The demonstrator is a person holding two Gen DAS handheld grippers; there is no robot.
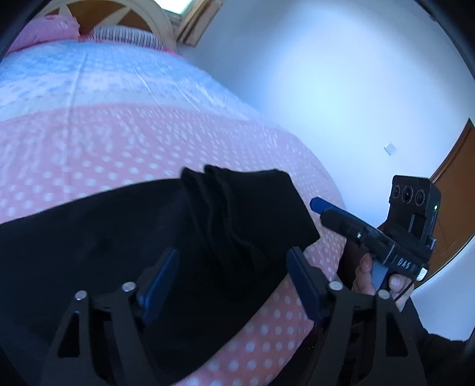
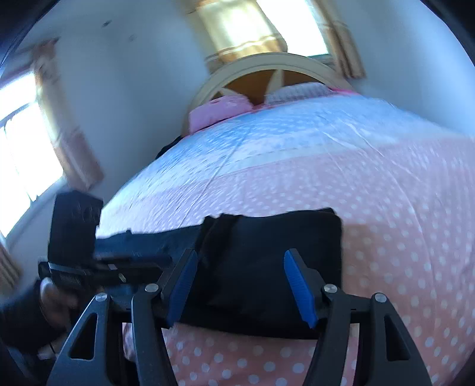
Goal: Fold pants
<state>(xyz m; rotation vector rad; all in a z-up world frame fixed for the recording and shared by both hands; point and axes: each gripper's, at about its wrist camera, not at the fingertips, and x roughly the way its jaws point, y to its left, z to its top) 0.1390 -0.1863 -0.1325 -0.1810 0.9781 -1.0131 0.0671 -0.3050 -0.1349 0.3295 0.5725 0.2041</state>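
Both claws, left gripper point(image 1: 231, 282) and right gripper point(image 2: 240, 285), gaped empty (2 jaws apart) above the black pants point(image 2: 267, 267), lying crosswise just ahead.

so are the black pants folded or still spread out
Folded: the black pants lie as a compact rectangle on the bed, layered edges stacked at one end.

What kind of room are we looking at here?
Most likely a bedroom in a home. A bed with a pink and blue polka-dot bedspread fills the view, with pillows against a curved wooden headboard and a curtained window behind. Black pants lie on the bed.
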